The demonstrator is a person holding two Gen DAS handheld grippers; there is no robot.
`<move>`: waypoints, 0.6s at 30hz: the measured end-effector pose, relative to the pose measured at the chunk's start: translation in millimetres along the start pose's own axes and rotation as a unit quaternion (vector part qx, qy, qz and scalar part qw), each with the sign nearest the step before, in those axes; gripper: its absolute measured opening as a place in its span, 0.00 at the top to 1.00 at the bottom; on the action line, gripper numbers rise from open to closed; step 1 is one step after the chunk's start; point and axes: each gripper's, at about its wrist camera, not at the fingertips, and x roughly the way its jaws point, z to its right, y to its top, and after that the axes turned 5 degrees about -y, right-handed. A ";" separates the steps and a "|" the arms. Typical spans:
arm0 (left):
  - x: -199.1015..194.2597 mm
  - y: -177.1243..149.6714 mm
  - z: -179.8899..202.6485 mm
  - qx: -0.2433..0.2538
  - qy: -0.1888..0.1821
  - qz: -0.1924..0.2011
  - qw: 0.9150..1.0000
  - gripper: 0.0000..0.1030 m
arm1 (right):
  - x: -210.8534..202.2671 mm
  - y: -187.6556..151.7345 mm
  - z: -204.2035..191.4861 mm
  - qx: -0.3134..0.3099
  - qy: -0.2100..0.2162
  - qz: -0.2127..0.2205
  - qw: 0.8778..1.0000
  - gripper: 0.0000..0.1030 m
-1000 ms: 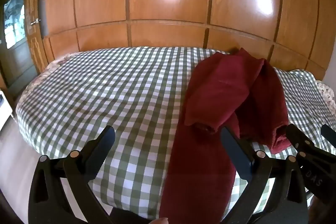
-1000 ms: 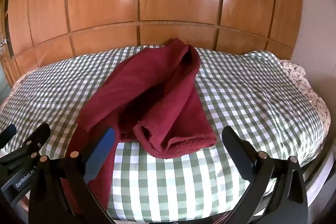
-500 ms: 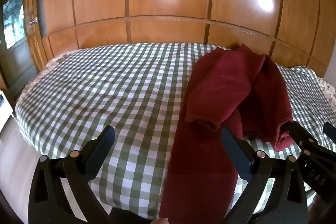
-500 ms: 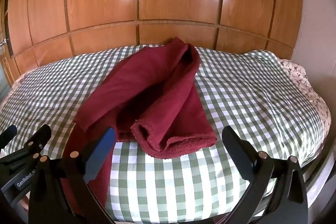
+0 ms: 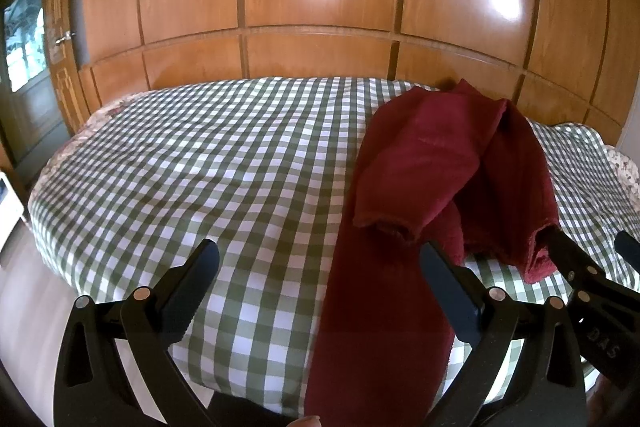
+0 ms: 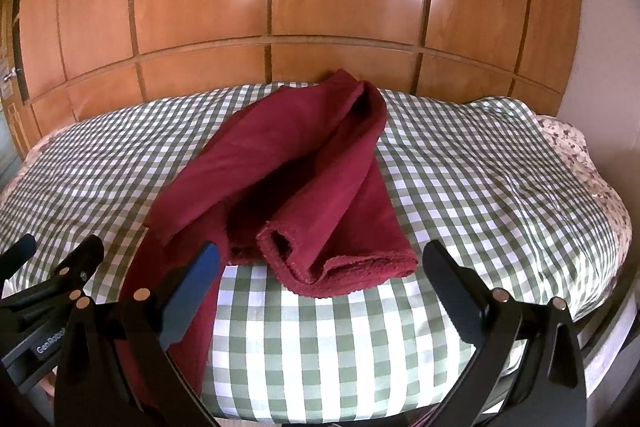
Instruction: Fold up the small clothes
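Both grippers' fingers (image 5: 200, 271) gape, released, above the maroon garment (image 6: 320, 183); lettering "GenRobo" shows.

Readable text, two items only.

1. Left wrist view: the right tool (image 5: 600, 259), at the right edge of frame, carries pale letters "DAS" on its black body. Letters are partly cut off by the frame edge.

2. Right wrist view: the left tool (image 6: 56, 251), at the lower left, carries a white label on its black body reading "GenRobo", the rest hidden.
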 end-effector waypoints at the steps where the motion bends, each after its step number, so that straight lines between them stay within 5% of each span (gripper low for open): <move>1: 0.8 0.5 0.4 0.000 0.001 -0.001 1.000 0.03 | -0.8 0.1 -0.2 0.001 0.002 0.001 1.000 0.02; 18: -2.8 2.4 -4.5 -0.001 0.018 0.008 1.000 0.03 | -36.3 -26.4 23.3 0.031 0.103 0.025 0.994 0.02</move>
